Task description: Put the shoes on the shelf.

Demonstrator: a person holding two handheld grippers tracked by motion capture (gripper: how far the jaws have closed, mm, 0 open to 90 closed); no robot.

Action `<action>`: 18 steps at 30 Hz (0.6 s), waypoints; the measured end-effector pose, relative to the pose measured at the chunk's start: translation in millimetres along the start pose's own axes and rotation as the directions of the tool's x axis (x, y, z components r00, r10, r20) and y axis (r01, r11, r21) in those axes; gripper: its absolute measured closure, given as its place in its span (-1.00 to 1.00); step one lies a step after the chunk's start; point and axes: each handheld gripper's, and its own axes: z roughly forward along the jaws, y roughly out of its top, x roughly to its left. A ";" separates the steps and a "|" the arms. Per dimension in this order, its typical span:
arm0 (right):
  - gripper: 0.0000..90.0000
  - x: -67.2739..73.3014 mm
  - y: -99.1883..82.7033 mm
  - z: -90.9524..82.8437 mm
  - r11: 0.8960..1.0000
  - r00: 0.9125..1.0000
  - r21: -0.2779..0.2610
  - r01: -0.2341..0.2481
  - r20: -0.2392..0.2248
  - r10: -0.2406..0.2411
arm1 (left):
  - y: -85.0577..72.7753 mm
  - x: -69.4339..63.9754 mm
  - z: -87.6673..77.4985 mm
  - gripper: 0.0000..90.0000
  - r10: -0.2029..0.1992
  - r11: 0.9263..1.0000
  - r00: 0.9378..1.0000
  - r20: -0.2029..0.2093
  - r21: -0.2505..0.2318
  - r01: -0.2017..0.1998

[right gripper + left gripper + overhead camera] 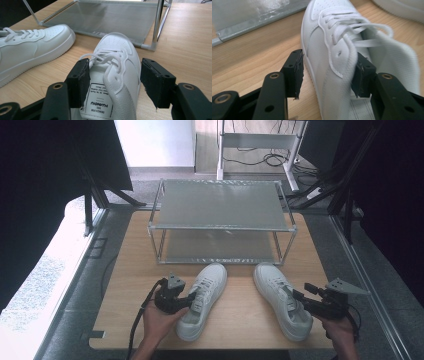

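High view: on a light wooden table, the left gripper straddles the collar wall of the left white lace-up leather sneaker, jaws spread, one outside, one inside, not visibly pinching. The right gripper likewise brackets the right white sneaker, unclamped. Likely next: close both grips, then lift toward the grey two-tier metal-framed shoe rack.
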 end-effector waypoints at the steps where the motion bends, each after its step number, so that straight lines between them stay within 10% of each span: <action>1: -0.08 -0.1 0.0 0.2 1.000 1.000 0.002 0.002 0.003 -0.002 | 0.3 -1.2 2.6 0.13 0.007 1.000 1.000 -0.012 0.006 -0.007; 10: -0.02 -1.2 -2.2 6.6 0.998 0.998 0.050 0.035 0.044 -0.037 | 3.9 -9.9 19.7 0.53 0.038 0.998 0.997 -0.068 0.047 -0.035; 18: 0.06 -2.7 -4.9 15.0 0.990 0.996 0.120 0.068 0.051 -0.075 | 3.9 -2.0 24.4 0.70 0.009 0.998 1.000 -0.024 0.059 -0.007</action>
